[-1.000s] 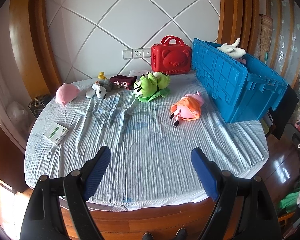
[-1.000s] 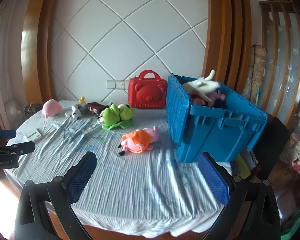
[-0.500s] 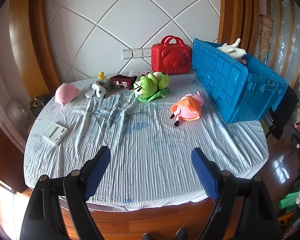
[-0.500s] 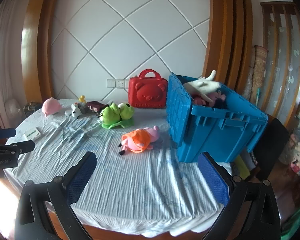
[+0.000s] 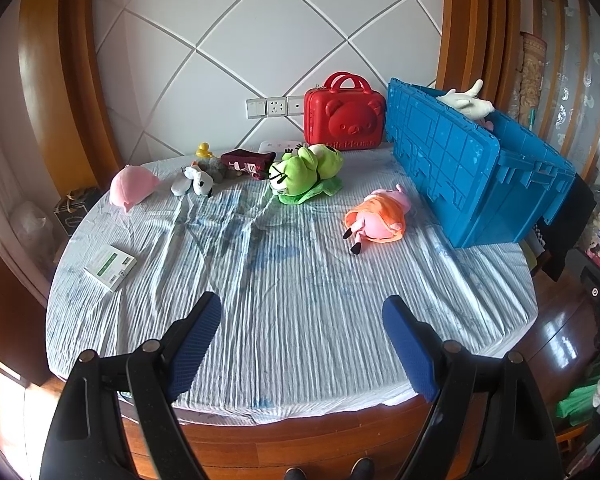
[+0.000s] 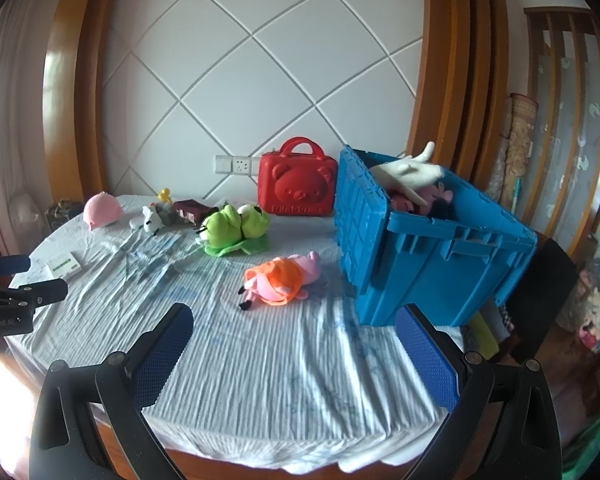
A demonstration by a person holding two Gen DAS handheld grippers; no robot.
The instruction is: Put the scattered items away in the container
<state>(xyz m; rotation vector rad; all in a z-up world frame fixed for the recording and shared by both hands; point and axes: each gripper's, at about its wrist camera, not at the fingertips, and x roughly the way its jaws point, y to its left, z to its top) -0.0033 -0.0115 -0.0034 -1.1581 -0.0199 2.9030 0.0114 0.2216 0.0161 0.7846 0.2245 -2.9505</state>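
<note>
Blue ribbed plastic crate, open-topped, plush toys piled inside.

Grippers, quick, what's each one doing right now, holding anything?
Left gripper: open, holding nothing.
Right gripper: open, holding nothing.

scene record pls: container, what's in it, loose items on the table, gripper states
container: blue crate, lid open, on the table's right side
in container: white plush on top of other plush toys
loose plush: pig in orange dress, green frog, pink plush, small white plush
other loose: yellow duck, green-white box, red bear case
left gripper: open, empty
right gripper: open, empty
</note>
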